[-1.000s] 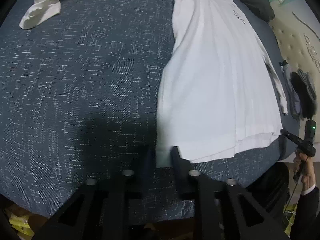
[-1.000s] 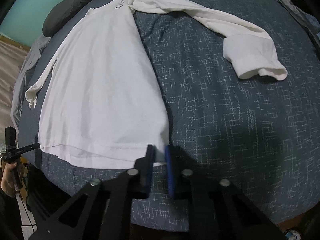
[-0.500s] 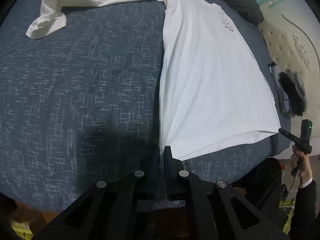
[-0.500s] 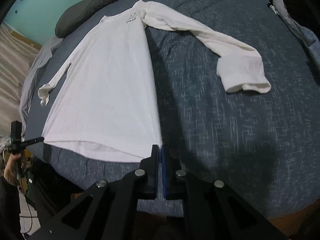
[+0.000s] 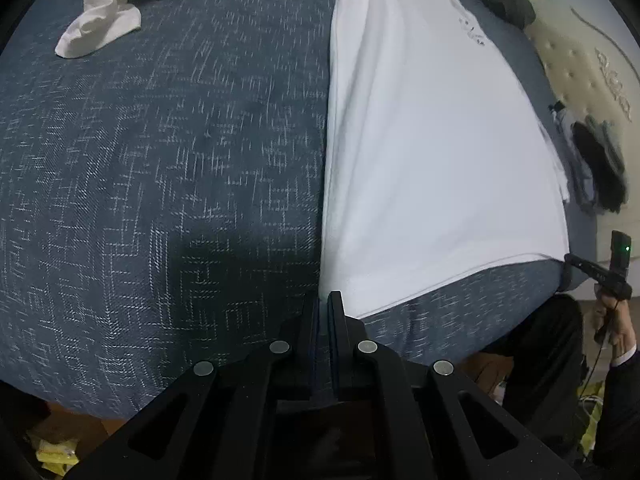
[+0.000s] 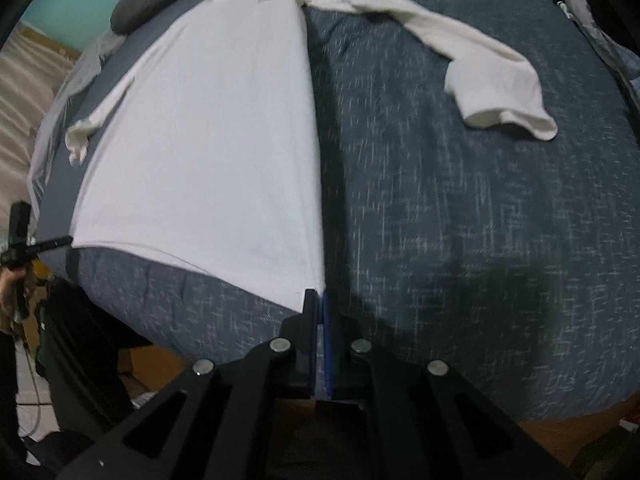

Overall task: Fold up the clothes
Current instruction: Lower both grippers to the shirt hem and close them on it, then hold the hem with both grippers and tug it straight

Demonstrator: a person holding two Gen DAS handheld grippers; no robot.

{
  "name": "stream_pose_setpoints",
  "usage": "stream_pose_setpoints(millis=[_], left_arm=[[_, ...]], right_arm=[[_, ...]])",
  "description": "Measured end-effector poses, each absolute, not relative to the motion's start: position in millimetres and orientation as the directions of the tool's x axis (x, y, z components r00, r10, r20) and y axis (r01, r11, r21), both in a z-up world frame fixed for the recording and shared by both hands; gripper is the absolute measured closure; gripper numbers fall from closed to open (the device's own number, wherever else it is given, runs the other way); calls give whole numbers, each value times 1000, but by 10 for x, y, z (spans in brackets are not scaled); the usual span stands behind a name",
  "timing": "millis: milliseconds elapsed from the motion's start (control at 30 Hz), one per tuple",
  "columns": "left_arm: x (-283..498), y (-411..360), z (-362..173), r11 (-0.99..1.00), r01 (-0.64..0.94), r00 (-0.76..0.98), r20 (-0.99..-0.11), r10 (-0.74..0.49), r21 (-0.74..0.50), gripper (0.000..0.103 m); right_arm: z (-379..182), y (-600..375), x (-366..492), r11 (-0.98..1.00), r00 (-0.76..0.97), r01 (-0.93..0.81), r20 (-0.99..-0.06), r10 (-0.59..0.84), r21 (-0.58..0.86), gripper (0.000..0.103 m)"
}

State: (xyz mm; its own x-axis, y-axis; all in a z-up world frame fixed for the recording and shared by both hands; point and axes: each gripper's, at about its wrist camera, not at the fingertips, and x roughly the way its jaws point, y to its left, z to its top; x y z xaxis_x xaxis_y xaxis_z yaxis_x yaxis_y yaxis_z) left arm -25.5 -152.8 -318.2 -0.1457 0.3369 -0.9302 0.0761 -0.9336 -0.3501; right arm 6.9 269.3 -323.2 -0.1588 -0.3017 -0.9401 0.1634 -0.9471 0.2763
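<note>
Left wrist view takes in the biggest thing in the room, the bed (image 5: 160, 168), its dark blue flecked cover filling most of both pictures. On it lies the white long-sleeved shirt (image 5: 432, 152), spread lengthwise with its hem toward the near edge of the bed and its collar toward the dark pillow (image 6: 160, 0) at the far end. The body of the shirt looks stretched taut along its long edges, as if pulled from the hem. One sleeve (image 6: 472, 60) is flung out sideways across the cover, well apart from the body, its cuff crumpled; the other sleeve (image 6: 92, 120) runs close along the opposite side.

A heap of dark and pale clothes (image 5: 600, 164) sits at the side of the bed, away from the shirt.

Smaller still, the left tool (image 5: 323, 304) has its fingers drawn almost together on one hem corner of the shirt, and the right tool (image 6: 320, 300) is pinched likewise on the other hem corner, with white cloth showing between its blue pads. In each view the person's other hand shows at the bed's edge.

As to progress, I judge the shirt is only laid out and being straightened: no fold shows in the body, and both sleeves lie outside it. Bringing the sleeves in, folding the body, and the heap at the side all look to remain.
</note>
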Motion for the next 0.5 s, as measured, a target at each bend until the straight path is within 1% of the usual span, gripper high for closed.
stream_pose_setpoints(millis=[100, 267, 500], left_arm=[[-281, -1520, -3236, -932, 85, -133, -931, 339, -351, 98], [-301, -1552, -3155, -922, 89, -156, -919, 362, -378, 98], [-395, -1423, -3329, -931, 92, -116, -933, 341, -352, 98]], right_arm=[[-3289, 2692, 61, -952, -152, 161, -946, -286, 261, 101], [-3277, 2709, 62, -949, -152, 157, -943, -295, 272, 101], [-3337, 2717, 19, -951, -144, 155, -946, -291, 269, 101]])
